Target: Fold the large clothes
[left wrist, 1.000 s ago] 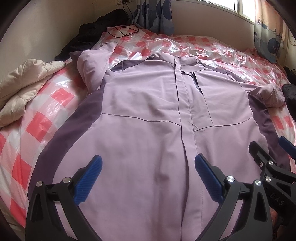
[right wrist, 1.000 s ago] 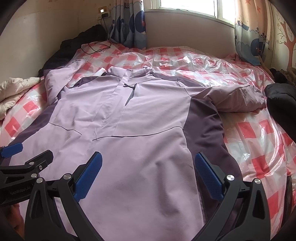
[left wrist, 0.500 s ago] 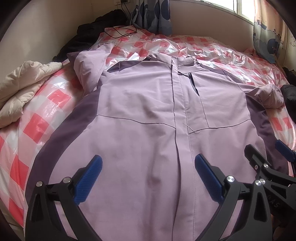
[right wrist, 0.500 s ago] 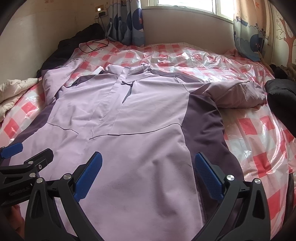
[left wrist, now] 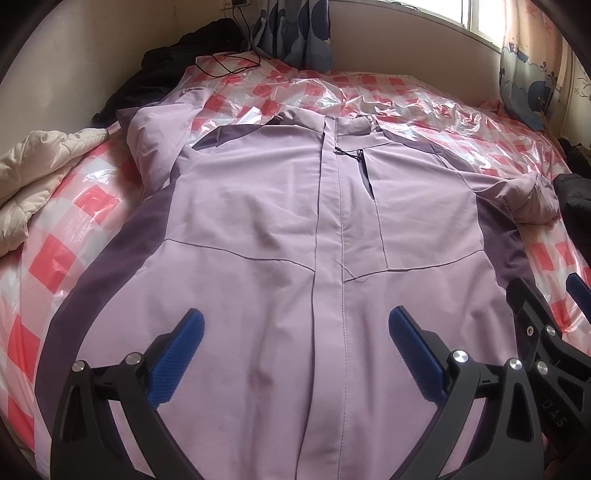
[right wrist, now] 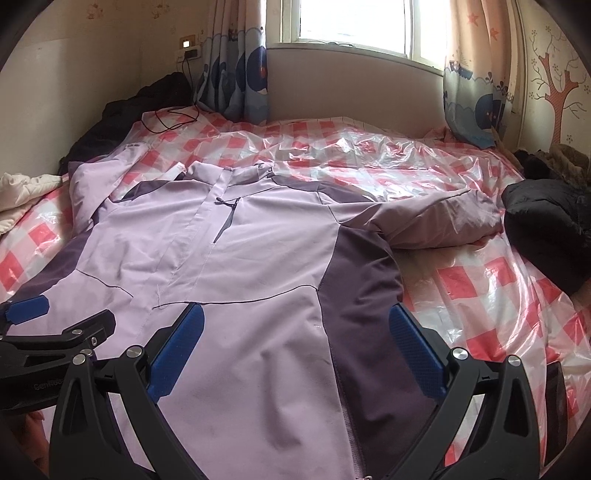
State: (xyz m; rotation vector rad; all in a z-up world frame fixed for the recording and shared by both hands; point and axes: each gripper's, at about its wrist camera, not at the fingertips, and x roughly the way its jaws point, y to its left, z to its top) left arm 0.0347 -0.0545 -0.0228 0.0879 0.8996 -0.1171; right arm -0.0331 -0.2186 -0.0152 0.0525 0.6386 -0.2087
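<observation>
Checked bed (left wrist: pixel 55 266) bears spread lilac jacket (left wrist: pixel 258 221) — both grippers' fingers gape.

Under my view spreads a bed covered in a red-and-white checked sheet (right wrist: pixel 461 280) with crinkled clear plastic film (right wrist: pixel 354 147) over it. To my left a cream quilted blanket (left wrist: pixel 33 177) is bunched at the bed's edge, and a heap of black clothing (left wrist: pixel 162 70) sits in the far left corner, a thin black cable (right wrist: pixel 173 118) trailing from it across the sheet. On my right lies a black puffy coat (right wrist: pixel 546 221). Blue-patterned curtains (right wrist: pixel 236 74) hang beside a bright window (right wrist: pixel 354 22), and a tree decal (right wrist: pixel 557 99) marks the right wall
</observation>
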